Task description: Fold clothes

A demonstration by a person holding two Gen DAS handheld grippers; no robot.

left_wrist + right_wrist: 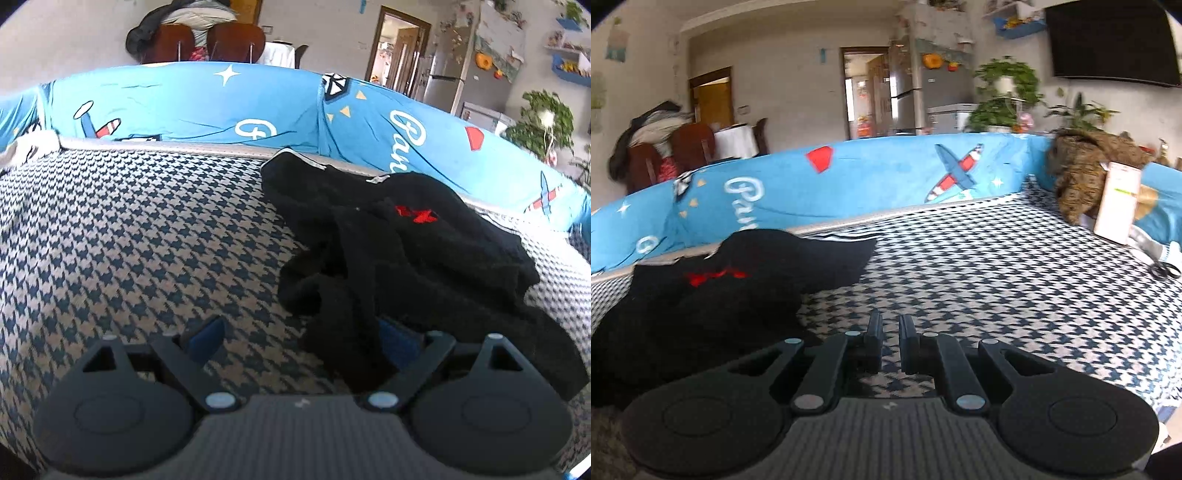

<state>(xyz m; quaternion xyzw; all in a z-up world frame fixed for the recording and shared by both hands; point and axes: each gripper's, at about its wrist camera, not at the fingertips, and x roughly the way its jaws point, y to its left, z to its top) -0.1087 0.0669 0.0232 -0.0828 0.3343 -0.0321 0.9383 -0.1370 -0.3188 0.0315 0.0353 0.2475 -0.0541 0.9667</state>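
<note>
On the houndstooth-patterned blue-and-beige couch cover (pixel 129 229), a rumpled black fabric garment with a red emblem (pixel 413 236) lies bunched against the far blue cartoon-print backrest (pixel 192 107), not laid flat. Left gripper (pixel 301 332) is spread wide, its right finger under a near fold, probably positioned to pinch. Right gripper (pixel 890 332), right of the garment, is nearly closed and grasps nothing.

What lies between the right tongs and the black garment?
Only bare houndstooth cover. In the right wrist view, the right tongs sit nearly shut with nothing between them, and the black garment lies apart, to their left.
</note>
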